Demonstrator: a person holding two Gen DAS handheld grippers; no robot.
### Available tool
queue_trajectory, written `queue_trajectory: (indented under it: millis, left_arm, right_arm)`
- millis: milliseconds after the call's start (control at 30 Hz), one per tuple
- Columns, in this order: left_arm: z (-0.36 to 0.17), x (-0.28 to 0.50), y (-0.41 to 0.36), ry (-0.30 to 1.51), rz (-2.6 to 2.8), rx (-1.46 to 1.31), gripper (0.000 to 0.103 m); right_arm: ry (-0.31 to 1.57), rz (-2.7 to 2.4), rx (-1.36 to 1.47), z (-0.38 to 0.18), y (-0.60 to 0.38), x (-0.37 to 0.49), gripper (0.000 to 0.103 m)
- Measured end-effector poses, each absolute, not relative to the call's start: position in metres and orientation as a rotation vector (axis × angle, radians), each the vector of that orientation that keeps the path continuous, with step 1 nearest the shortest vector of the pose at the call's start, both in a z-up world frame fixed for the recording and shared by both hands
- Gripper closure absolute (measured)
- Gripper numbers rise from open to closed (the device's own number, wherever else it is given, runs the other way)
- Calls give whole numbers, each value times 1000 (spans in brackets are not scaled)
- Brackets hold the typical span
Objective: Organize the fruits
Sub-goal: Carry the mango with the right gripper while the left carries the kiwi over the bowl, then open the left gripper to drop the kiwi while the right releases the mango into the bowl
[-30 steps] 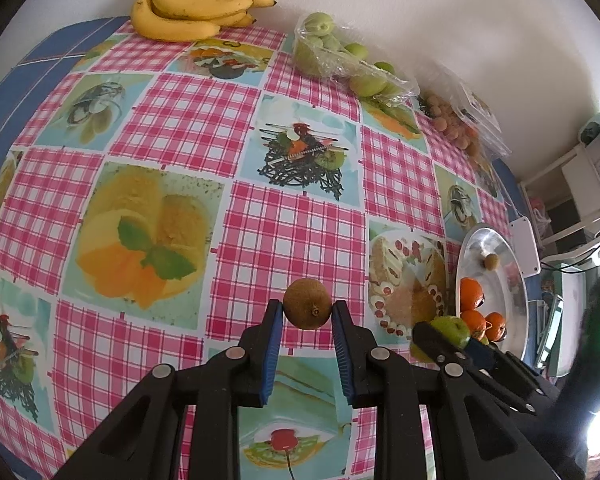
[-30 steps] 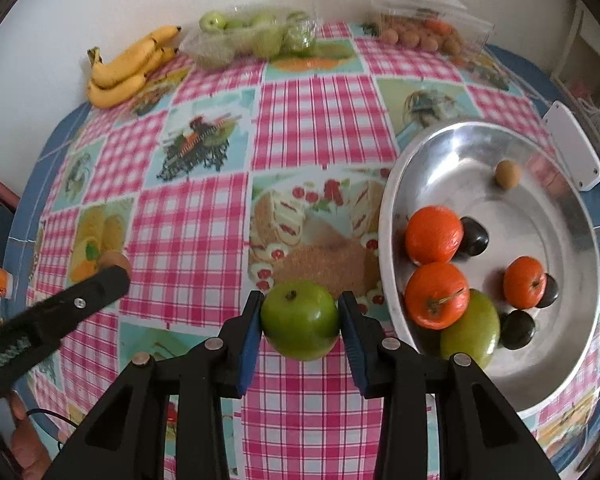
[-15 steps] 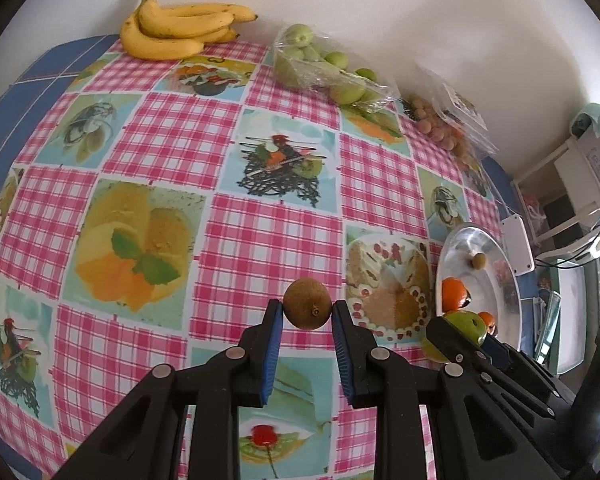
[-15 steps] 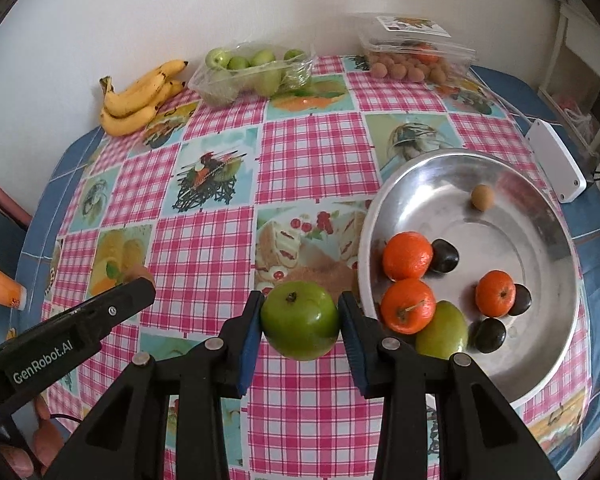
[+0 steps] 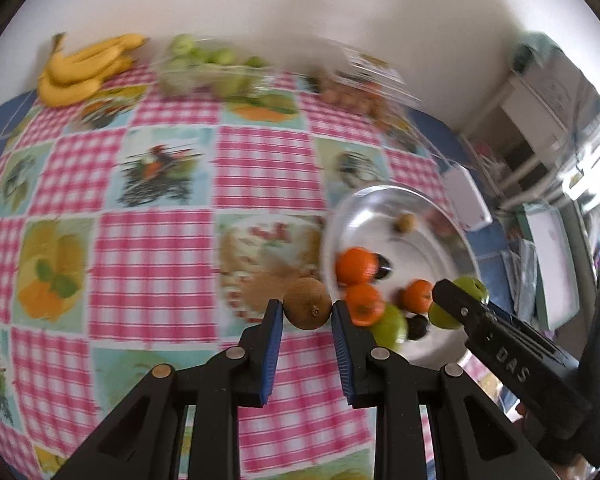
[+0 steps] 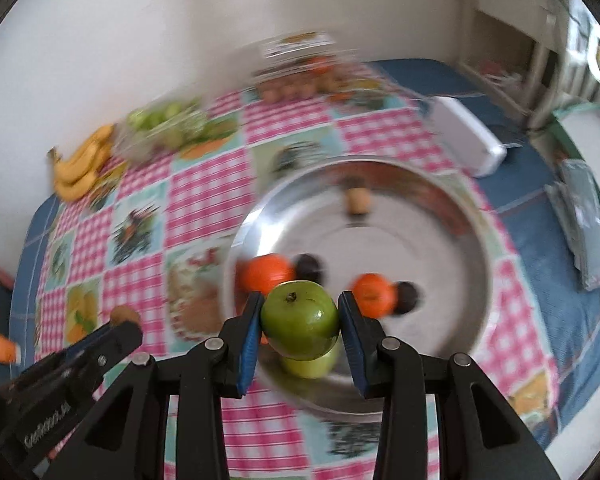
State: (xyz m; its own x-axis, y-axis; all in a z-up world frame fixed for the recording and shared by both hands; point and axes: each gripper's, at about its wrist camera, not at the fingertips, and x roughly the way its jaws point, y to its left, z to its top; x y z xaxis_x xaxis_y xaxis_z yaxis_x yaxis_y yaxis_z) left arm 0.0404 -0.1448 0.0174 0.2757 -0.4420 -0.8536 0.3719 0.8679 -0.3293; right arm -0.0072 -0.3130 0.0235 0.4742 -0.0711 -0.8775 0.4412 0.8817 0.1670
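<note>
Left gripper (image 5: 307, 314) grips kiwi (image 5: 307, 308); right gripper (image 6: 299, 322) grips apple (image 6: 299, 320).

A plain white wall (image 5: 300, 20) rises behind a table (image 6: 540, 280) spread with a blue cloth and a pink-checked cover (image 5: 152, 264). Right of the table, white shelving (image 5: 540, 120) stands in bright daylight, its contents blurred.

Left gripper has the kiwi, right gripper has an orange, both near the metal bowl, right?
Not quite. The right gripper is shut on a green apple, as the right wrist view shows. The left gripper does hold the kiwi, near the metal bowl.
</note>
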Motion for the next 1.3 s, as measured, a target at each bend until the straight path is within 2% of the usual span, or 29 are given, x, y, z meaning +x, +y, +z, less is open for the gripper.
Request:
queue_trajectory:
  millis: [333,533,1033,1300]
  left_arm:
    - [17,26,-213,1153,-670,28,76]
    - [-4,30,-238,1207,-679,57,76]
    - [-28,39,-255,1268,-656,89,75]
    - [-18,34,-249,1267,-653,79,75]
  right_arm:
    - [1008,-458,484,18,-372,-35,64]
    - [1023,-516,469,7,-391,-31,64]
    - [1128,-523,459,-22,-396,-23,63]
    - [1146,-517,449,-23,-391,-20,63]
